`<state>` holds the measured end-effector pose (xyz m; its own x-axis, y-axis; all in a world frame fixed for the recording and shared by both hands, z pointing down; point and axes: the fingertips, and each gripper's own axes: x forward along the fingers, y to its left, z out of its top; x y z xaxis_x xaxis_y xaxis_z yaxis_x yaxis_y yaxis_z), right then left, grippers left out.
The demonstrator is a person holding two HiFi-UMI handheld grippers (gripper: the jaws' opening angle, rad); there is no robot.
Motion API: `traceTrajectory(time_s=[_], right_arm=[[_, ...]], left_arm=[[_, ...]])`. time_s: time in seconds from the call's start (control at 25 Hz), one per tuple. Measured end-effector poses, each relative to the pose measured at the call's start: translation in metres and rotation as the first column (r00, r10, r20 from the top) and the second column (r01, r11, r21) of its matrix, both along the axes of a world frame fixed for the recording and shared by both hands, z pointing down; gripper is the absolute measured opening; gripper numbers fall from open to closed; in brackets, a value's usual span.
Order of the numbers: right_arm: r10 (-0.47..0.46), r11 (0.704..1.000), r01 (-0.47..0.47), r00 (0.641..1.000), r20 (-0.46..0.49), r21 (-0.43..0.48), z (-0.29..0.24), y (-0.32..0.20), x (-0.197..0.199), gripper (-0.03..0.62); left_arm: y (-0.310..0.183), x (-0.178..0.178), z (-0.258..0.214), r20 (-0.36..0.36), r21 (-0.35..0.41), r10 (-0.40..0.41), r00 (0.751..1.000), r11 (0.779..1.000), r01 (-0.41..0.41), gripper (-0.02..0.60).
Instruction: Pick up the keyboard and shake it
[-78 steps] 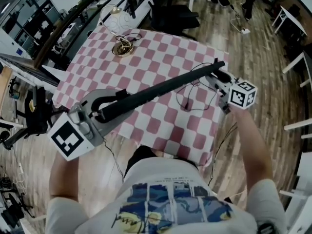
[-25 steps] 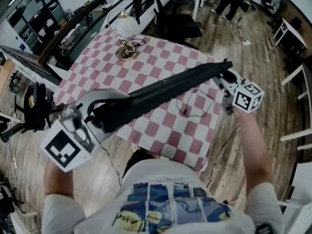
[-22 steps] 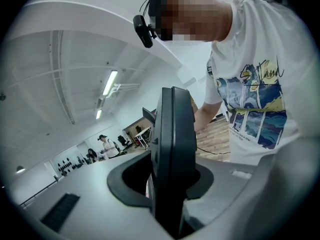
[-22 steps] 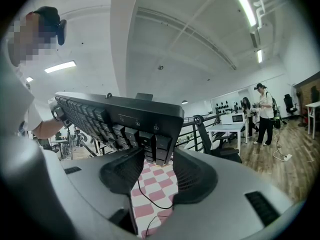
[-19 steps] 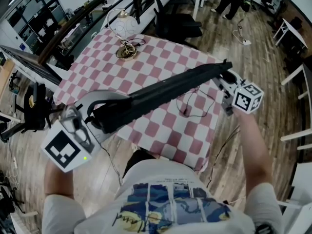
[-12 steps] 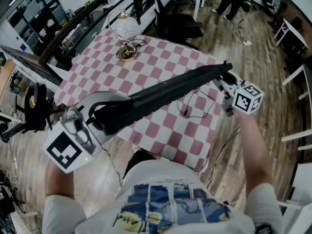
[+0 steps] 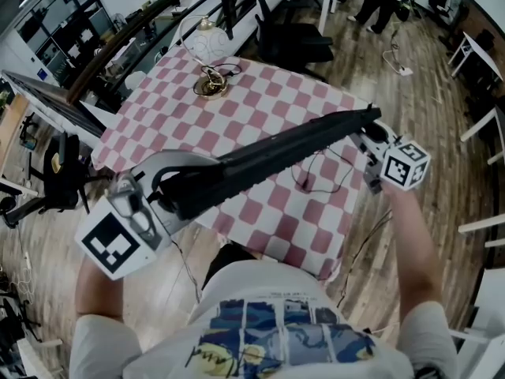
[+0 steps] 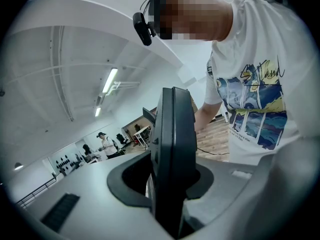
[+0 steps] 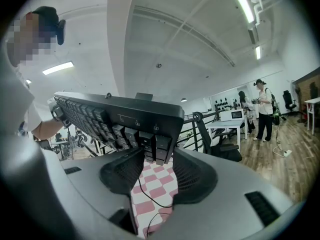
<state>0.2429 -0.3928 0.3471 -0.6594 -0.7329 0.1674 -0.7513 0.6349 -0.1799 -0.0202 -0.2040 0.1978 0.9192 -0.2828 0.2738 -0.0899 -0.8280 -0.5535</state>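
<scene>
left tongs clamp the thin edge of the keyboard at its 8 o'clock end. right tongs, set wider, pinch the far end at 2 o'clock. the keyboard hangs slanting in the air over the checked desk, its cable trailing onto the cloth. the right grip looks shallow to me, so a hard shake could twist that end free, or the cable could snag.

The left forearm and right forearm reach forward, spread wide. The left tongs, low and near the body, clamp one end of the keyboard. The right tongs, farther out, grip its other end with jaws set wider.
</scene>
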Motion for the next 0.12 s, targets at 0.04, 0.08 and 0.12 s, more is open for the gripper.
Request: traceTrajectory(time_s=[0.04, 0.08, 0.12], right_arm=[[0.001, 1.000, -0.001, 1.000, 0.000, -0.001, 0.0012, 0.0003, 0.0002, 0.181], [0.002, 1.000, -0.002, 1.000, 0.000, -0.002, 0.0023, 0.0005, 0.0006, 0.181], [0.003, 1.000, -0.003, 1.000, 0.000, -0.002, 0.0033, 0.0007, 0.0011, 0.181]], left_arm=[[0.0000, 0.0000, 0.0010, 0.001, -0.002, 0.001, 1.000, 1.000, -0.001, 0.100], [0.0000, 0.0000, 0.0019, 0.002, -0.005, 0.003, 1.000, 1.000, -0.003, 0.100], [-0.0001, 0.0001, 0.0028, 0.002, -0.007, 0.005, 1.000, 1.000, -0.005, 0.100]])
